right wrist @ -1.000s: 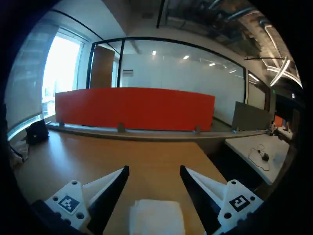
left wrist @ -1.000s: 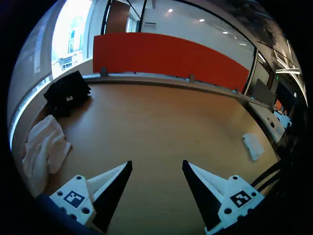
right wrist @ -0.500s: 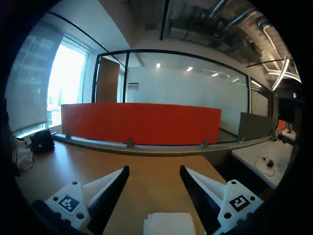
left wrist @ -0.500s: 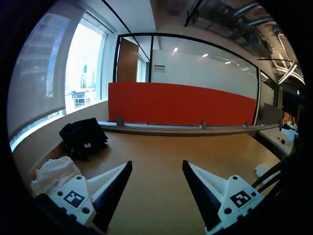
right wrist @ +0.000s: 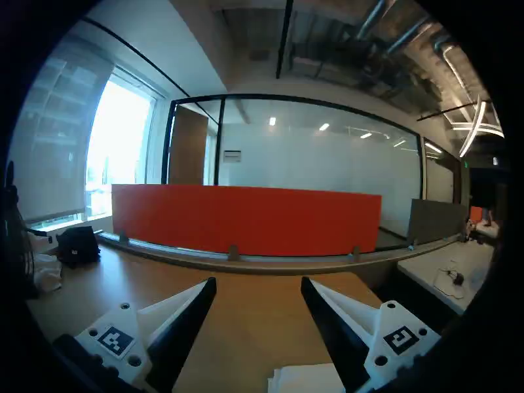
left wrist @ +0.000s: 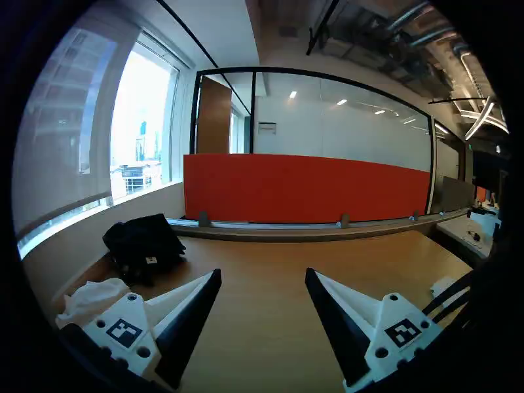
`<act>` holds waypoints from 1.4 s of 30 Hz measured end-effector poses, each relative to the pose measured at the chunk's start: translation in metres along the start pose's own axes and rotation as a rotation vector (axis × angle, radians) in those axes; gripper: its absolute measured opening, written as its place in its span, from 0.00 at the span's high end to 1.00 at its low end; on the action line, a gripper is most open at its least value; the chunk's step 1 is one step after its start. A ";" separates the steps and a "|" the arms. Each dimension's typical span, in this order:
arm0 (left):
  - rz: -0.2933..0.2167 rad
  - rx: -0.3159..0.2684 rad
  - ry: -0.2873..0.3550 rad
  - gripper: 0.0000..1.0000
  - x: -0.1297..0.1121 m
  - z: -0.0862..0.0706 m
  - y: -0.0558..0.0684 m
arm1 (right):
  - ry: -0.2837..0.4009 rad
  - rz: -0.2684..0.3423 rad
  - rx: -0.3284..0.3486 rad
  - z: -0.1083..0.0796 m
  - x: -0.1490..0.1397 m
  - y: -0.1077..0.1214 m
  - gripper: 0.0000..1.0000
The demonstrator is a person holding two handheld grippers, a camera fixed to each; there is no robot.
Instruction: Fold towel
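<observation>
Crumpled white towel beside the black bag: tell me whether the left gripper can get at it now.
Probably yes. The left gripper is open and empty; the crumpled white towel lies uncovered on the wooden table, close beside it. The gripper points past the towel, so it must swing toward it.

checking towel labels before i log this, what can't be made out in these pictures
Folded towel, right gripper view: cut off by the bottom edge and the right gripper, so its fold quality is unclear.
Crumpled towel, left gripper view: lower part hidden behind the left gripper.
White item at the right of the table, left gripper view: too small and too near the edge to identify.
</observation>
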State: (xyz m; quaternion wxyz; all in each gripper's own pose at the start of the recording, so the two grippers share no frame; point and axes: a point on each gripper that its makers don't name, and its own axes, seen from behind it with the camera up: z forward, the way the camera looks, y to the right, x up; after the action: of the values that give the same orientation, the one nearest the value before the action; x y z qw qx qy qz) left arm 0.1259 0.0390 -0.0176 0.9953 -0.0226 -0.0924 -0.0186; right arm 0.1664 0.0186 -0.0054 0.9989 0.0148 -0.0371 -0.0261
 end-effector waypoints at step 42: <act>-0.002 0.029 0.102 0.05 -0.004 0.007 -0.024 | -0.001 0.057 0.073 0.007 0.026 -0.091 0.00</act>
State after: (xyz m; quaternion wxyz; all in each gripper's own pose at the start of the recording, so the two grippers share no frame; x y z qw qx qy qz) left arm 0.1196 0.0155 -0.0100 0.9989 -0.0070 -0.0417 -0.0194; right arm 0.1873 -0.0742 0.0007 0.9980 0.0503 -0.0392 0.0039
